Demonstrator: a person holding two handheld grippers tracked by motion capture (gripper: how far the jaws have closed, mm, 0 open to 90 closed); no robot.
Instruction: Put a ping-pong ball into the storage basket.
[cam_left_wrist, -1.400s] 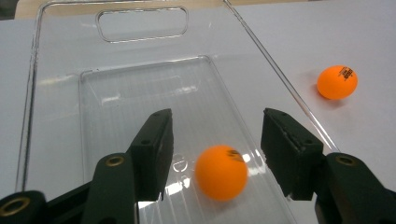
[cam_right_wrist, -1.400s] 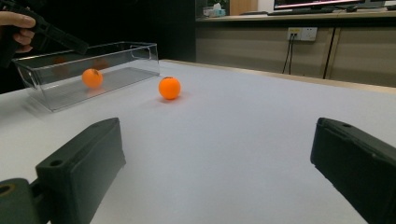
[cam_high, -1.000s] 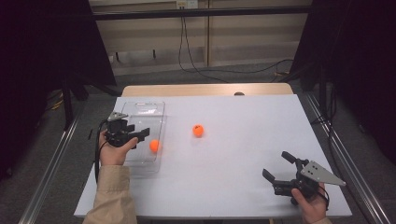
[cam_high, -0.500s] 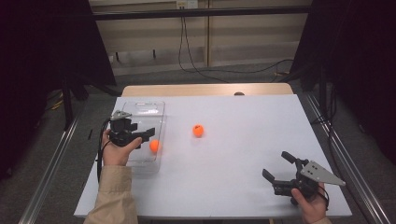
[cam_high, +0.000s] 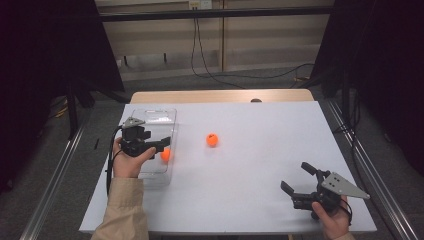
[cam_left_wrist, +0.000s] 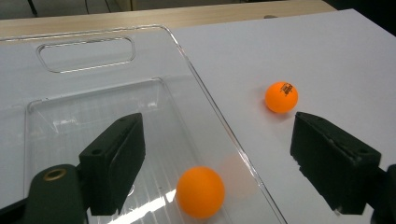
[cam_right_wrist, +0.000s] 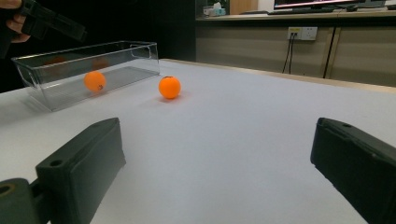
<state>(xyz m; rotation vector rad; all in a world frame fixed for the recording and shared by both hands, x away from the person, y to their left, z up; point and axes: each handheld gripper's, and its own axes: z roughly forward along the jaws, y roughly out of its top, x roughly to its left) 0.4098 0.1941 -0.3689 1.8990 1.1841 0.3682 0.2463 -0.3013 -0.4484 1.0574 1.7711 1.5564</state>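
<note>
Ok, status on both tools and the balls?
Left tool open above clear bin, jaws just opened. One orange ball in bin, second ball on table. Right tool open, empty. Nothing blocking.

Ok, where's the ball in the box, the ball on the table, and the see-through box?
Ball in the box (cam_left_wrist: 200, 192), left gripper view, its middle.
Ball on the table (cam_high: 212, 140), high view, its middle.
See-through box (cam_left_wrist: 85, 54), left gripper view, its far wall by the handle slot.

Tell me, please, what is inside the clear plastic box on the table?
One orange ball lies on the bottom of the clear box, near its right wall. The left gripper above hides part of the box floor in the high view.
</note>
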